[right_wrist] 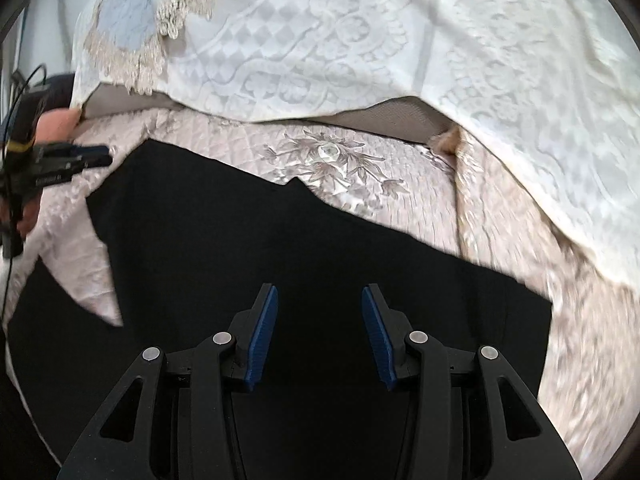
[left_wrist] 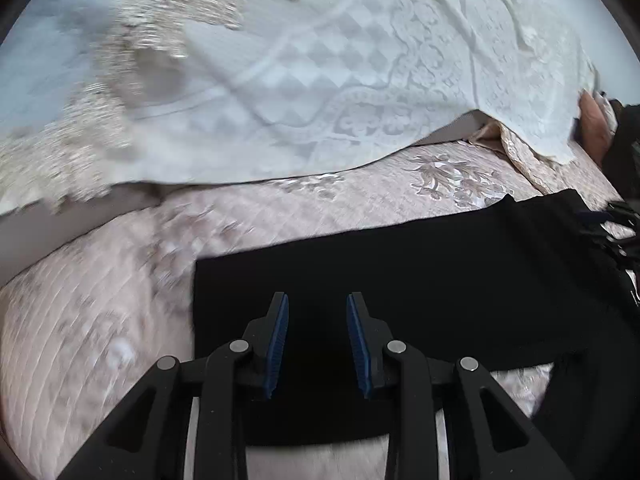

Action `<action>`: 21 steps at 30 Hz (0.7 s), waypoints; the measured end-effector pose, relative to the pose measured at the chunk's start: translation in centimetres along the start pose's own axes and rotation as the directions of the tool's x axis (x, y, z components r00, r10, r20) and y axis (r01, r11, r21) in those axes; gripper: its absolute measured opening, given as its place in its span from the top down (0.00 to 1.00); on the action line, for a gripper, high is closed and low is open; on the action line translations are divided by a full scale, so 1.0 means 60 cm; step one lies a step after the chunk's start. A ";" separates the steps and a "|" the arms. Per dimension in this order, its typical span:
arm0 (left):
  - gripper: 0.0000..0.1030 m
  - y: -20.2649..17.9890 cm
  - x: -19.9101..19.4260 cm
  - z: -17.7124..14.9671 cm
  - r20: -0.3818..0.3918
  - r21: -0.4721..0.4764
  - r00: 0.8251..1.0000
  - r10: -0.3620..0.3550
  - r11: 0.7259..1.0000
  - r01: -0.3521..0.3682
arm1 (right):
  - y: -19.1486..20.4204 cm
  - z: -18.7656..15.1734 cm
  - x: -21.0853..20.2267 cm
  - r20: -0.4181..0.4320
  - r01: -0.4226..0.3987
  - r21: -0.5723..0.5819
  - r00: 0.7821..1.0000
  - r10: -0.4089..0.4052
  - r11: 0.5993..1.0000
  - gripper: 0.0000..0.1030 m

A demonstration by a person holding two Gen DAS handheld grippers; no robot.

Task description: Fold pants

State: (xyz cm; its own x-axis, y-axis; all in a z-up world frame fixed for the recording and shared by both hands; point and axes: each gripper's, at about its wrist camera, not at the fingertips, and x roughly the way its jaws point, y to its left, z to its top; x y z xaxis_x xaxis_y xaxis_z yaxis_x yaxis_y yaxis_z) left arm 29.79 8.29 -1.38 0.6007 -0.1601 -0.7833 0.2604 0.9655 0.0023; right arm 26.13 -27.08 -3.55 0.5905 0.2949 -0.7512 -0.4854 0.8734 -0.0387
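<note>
Black pants (left_wrist: 400, 280) lie flat on a pink quilted bedspread (left_wrist: 100, 320). In the left wrist view my left gripper (left_wrist: 317, 304) is open and empty, its blue pads just above one end of the pants. In the right wrist view the pants (right_wrist: 280, 248) spread wide, and my right gripper (right_wrist: 319, 294) hovers open and empty over their middle. The left gripper also shows in the right wrist view (right_wrist: 96, 156) at the far left edge, beside the pants' corner.
A white embossed blanket with lace trim (left_wrist: 340, 60) hangs over the back of the bed (right_wrist: 400, 40). A floral embroidered patch (right_wrist: 332, 160) lies on the pink bedspread (right_wrist: 500, 220) behind the pants. Dark fringe (left_wrist: 616, 232) lies at the right edge.
</note>
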 end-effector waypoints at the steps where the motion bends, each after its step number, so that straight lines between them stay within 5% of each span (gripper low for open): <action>1: 0.69 0.000 0.014 0.009 -0.010 0.022 1.000 0.001 1.000 0.000 | -0.009 0.009 0.014 -0.011 0.000 -0.017 1.000 0.000 1.000 0.56; 6: 0.56 0.002 0.078 0.047 -0.065 0.117 0.998 -0.024 0.993 0.032 | -0.052 0.044 0.074 -0.072 0.011 -0.090 0.997 -0.018 0.996 0.56; 10: 0.51 0.012 0.115 0.065 -0.106 0.178 0.993 -0.052 0.982 0.071 | -0.083 0.061 0.099 -0.108 -0.061 -0.125 0.993 0.047 0.990 0.49; 21: 0.35 0.039 0.164 0.054 -0.163 0.273 0.982 -0.093 0.952 0.135 | -0.111 0.061 0.149 -0.185 -0.168 -0.128 0.972 0.143 0.977 0.42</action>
State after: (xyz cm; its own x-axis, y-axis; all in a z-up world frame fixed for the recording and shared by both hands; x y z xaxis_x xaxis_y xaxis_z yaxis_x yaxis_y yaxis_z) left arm 38.76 8.30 -7.10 0.4430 -0.2134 -0.8708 0.5355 0.8419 0.0661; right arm 37.01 -28.85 -7.59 0.3850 0.3399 -0.8580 -0.6562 0.7546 0.0045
